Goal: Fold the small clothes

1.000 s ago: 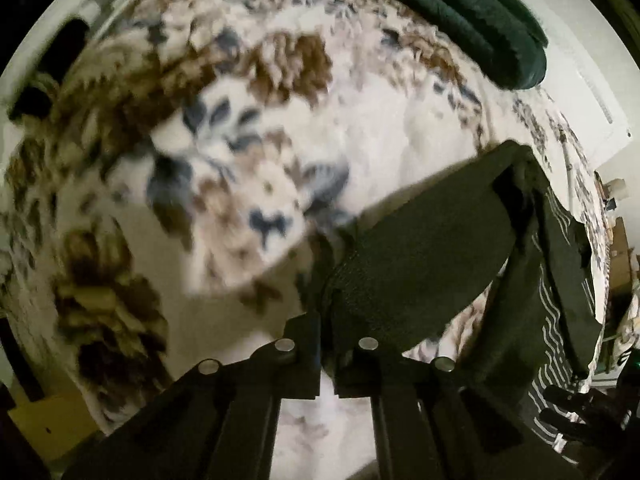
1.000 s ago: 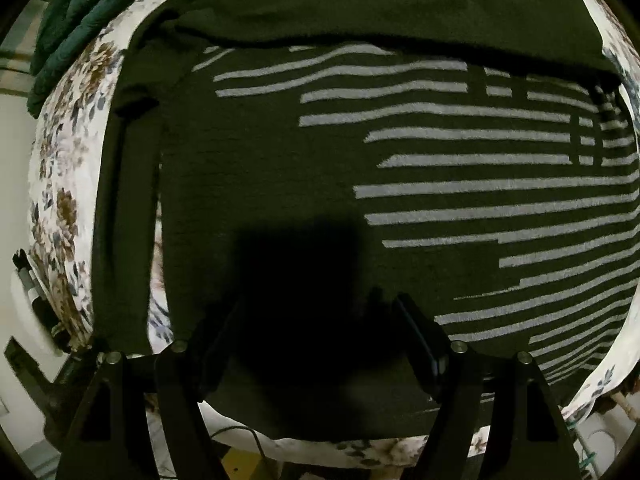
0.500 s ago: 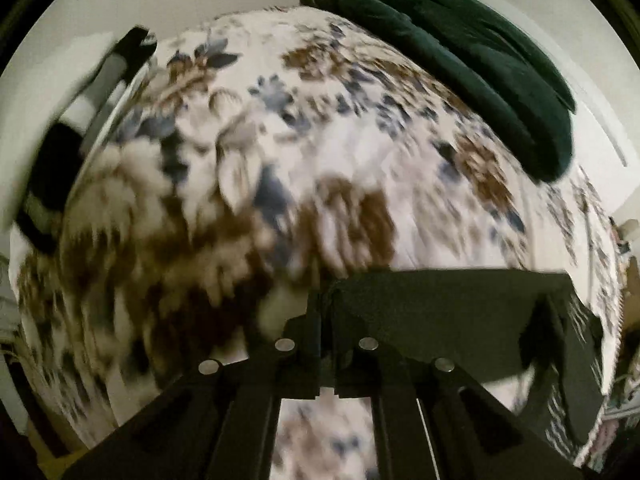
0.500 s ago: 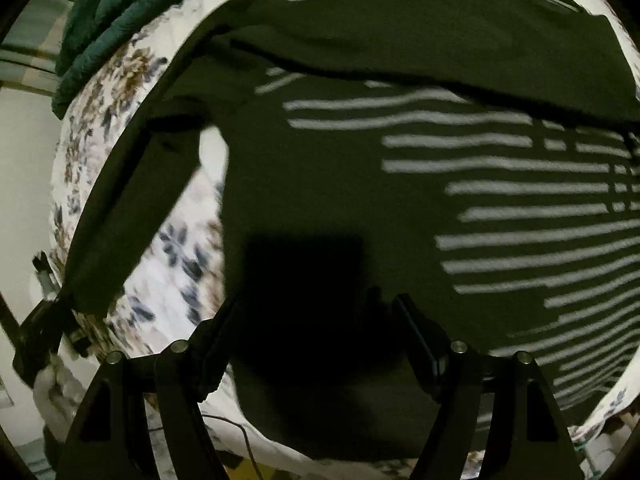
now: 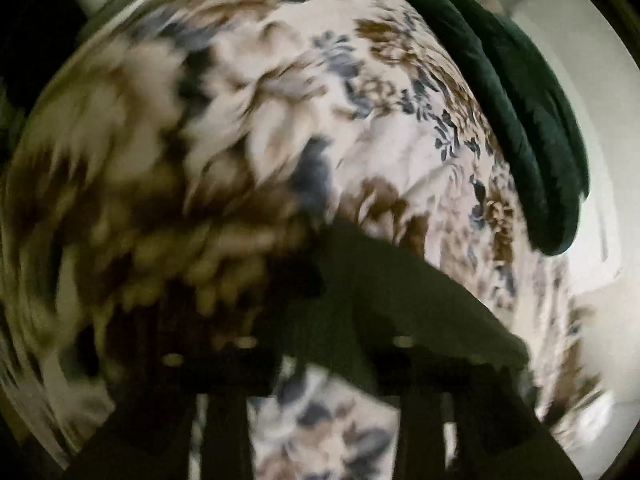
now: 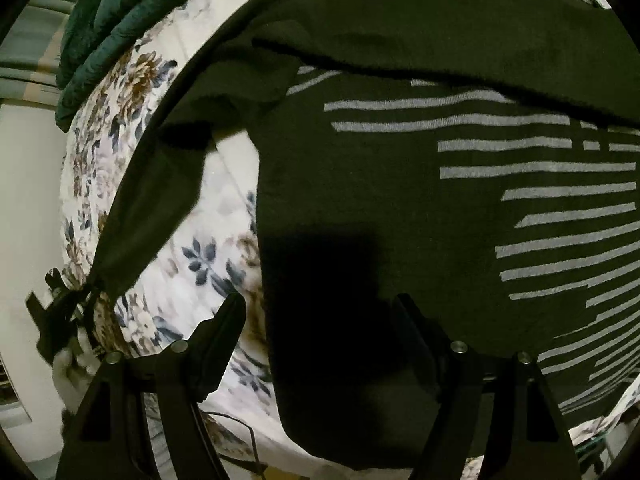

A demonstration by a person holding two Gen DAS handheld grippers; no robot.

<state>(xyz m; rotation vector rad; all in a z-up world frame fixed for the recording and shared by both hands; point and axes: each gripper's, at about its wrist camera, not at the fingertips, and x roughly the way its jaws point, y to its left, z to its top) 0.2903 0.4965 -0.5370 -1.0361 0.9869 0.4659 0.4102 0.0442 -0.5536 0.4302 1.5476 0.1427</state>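
Right wrist view: dark grey-striped sweater [image 6: 400, 200] spread flat, sleeve outstretched, under wide, empty right gripper [image 6: 320, 336].

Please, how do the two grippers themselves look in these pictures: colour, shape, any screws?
Both are matte black. The right gripper has two tapered, pointed fingers on angular black brackets with round silver screw heads. The left gripper looks similar but blurred. A white glove shows behind it.

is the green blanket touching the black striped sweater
Apart. The right wrist view shows a strip of flowered bedspread lying between the green blanket and the near edge of the sweater.
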